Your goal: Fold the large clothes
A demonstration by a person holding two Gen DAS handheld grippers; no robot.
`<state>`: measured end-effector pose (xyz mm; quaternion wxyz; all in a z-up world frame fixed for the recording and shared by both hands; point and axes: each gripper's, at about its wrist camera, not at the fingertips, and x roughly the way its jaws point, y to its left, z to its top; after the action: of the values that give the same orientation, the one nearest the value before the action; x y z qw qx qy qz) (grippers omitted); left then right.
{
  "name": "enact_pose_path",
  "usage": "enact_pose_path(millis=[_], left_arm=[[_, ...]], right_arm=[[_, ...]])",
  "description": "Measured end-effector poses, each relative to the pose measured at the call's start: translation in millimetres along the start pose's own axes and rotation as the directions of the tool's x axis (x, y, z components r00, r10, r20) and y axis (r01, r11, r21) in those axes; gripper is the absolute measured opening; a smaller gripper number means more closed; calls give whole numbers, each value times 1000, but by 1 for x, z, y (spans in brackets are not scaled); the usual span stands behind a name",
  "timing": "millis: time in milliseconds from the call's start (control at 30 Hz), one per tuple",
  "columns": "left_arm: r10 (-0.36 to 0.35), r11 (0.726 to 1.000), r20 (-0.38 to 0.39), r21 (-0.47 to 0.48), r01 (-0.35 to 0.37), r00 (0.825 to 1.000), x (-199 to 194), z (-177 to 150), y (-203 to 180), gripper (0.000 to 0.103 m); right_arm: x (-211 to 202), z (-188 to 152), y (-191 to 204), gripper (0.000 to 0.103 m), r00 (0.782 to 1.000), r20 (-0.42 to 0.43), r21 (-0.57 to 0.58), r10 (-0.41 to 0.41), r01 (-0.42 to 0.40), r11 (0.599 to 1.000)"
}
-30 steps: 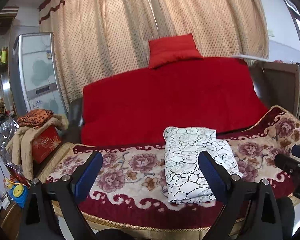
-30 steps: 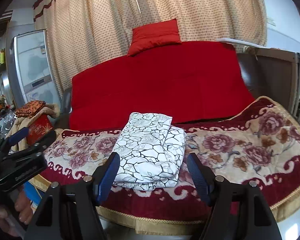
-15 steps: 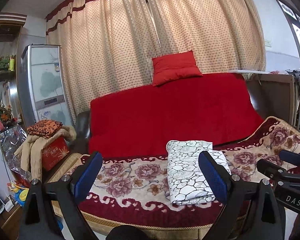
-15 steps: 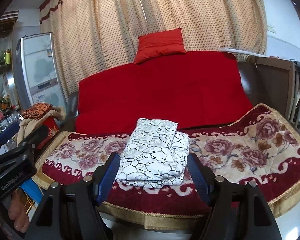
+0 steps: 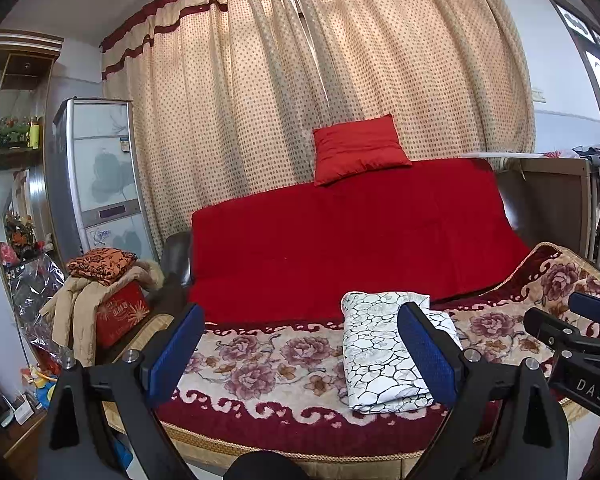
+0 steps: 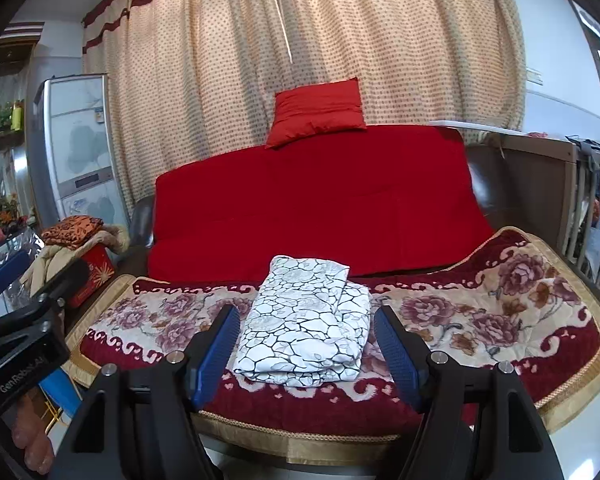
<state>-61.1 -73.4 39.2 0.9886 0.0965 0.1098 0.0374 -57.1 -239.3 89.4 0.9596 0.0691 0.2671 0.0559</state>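
A white garment with a black crackle print (image 5: 384,348) lies folded in a neat stack on the flowered sofa blanket (image 5: 260,364); it also shows in the right wrist view (image 6: 308,320). My left gripper (image 5: 300,344) is open and empty, held in the air in front of the sofa, left of the stack. My right gripper (image 6: 306,340) is open and empty, in front of the stack and apart from it. The right gripper also shows at the right edge of the left wrist view (image 5: 580,340), and the left gripper at the left edge of the right wrist view (image 6: 20,320).
The sofa back carries a red cover (image 5: 352,240) with a red cushion (image 5: 356,148) on top. A pile of clothes on a red box (image 5: 100,292) stands left of the sofa, by a tall air conditioner (image 5: 96,176). A wooden cabinet (image 5: 556,196) stands right.
Both grippers have drawn back and up from the sofa, so the folded garment looks smaller and lower. The garment has not moved. Both stay open.
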Motion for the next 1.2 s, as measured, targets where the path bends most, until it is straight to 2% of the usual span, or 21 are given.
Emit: enact_pose_path(millis=[267,933,1200], left_arm=[[-27,1000,-12,12,27,1000,1,-1,-6,98],[-117,993,-76,10,118,990,13,-9,-13,98],[-202,979,-89,-5,203,975,15,-11,-10,98]], right_arm=[[-2,-2,-1,73,999,-12,8,-38,38,999],[-3,-5,0,73,997,-31,21,-71,71,997],[-3,-3,4,73,996,-32,11,-82,82,997]])
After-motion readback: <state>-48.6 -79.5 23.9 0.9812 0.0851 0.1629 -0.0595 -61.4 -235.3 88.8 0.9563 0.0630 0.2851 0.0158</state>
